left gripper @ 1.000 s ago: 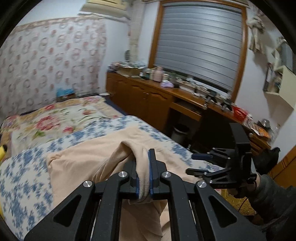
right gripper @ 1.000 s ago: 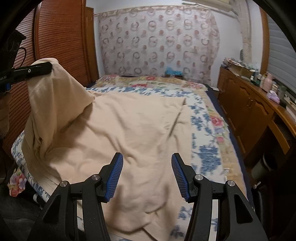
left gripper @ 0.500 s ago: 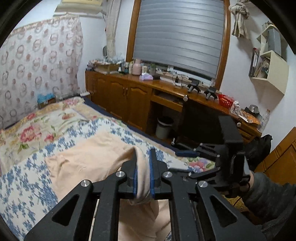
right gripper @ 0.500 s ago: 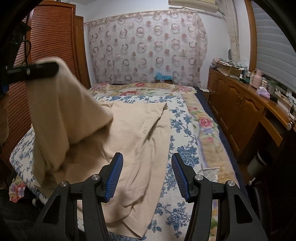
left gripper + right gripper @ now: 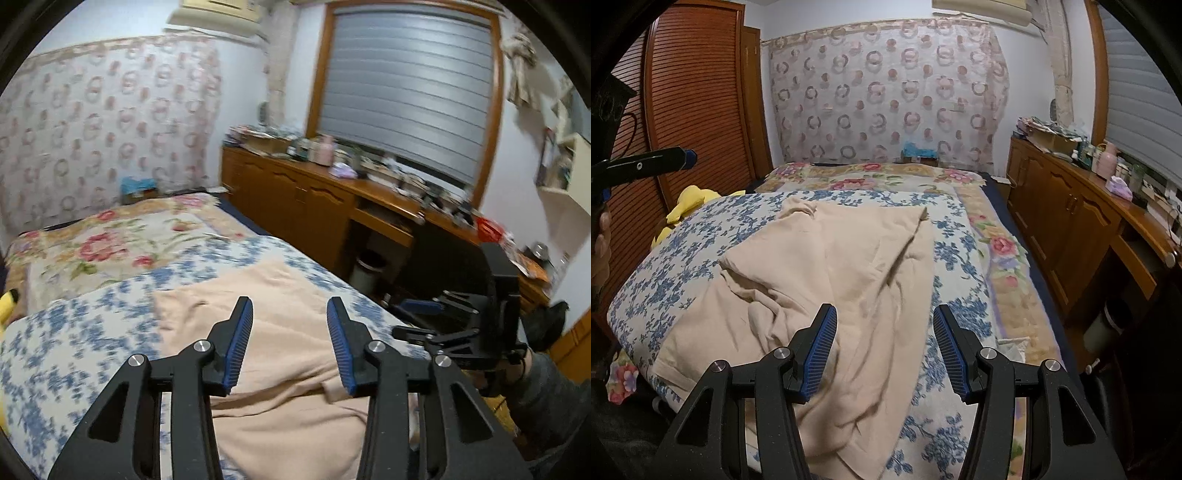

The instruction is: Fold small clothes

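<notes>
A beige garment lies loosely folded over itself on the blue-flowered bedspread, with wrinkles at its near left. It also shows in the left wrist view. My left gripper is open and empty, held above the garment; its finger also shows at the left in the right wrist view. My right gripper is open and empty above the garment's near edge. It shows at the right in the left wrist view.
A yellow plush toy lies at the bed's left side. A long wooden cabinet with clutter on top runs along the right wall, with a bin beneath its desk part. A wooden louvered wardrobe stands left.
My left gripper has opened and let go of the beige garment, which has dropped onto the bed folded over itself. The right gripper has stayed open.
</notes>
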`<act>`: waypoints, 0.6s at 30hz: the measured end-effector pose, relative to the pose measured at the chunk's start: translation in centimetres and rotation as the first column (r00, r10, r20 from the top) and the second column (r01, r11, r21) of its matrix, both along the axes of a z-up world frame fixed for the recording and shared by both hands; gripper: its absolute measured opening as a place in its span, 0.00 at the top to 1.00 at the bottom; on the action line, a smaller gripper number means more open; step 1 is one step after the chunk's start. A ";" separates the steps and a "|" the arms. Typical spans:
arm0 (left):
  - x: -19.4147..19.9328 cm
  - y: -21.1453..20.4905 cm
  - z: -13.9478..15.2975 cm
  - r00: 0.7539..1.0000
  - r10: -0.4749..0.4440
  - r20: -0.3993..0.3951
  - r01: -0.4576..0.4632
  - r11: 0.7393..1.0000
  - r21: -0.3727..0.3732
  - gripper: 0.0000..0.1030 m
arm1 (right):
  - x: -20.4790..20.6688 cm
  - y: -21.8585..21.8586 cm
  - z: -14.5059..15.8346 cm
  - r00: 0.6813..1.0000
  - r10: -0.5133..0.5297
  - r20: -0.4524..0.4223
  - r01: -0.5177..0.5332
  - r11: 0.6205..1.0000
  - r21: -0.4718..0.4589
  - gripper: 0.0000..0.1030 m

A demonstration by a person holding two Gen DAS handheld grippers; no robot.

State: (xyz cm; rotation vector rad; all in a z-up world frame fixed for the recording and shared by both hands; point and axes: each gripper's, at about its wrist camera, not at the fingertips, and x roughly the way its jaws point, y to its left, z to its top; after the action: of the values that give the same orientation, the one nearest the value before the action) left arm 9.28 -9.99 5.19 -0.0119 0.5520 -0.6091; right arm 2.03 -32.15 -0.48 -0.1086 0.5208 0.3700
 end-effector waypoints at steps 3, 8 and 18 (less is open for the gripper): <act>-0.1 1.8 -0.1 0.998 0.063 0.023 -0.064 0.998 0.018 0.52 | 0.5 0.8 0.1 1.000 0.020 0.005 -0.020 1.000 -0.007 0.45; 0.0 4.9 -0.7 0.986 0.156 0.052 -0.159 0.986 0.047 0.33 | 1.3 2.4 0.7 0.998 0.062 0.015 -0.062 0.998 -0.025 0.45; 0.4 8.4 -3.8 0.961 0.274 0.027 -0.275 0.959 0.075 0.25 | 3.9 8.6 2.0 0.978 0.207 0.021 -0.205 0.975 -0.084 0.45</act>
State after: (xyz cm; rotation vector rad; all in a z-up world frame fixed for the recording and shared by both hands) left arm 9.64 -1.56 1.36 -0.0094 0.5464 -0.3162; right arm 5.88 -23.55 1.55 -0.2483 0.4963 0.5494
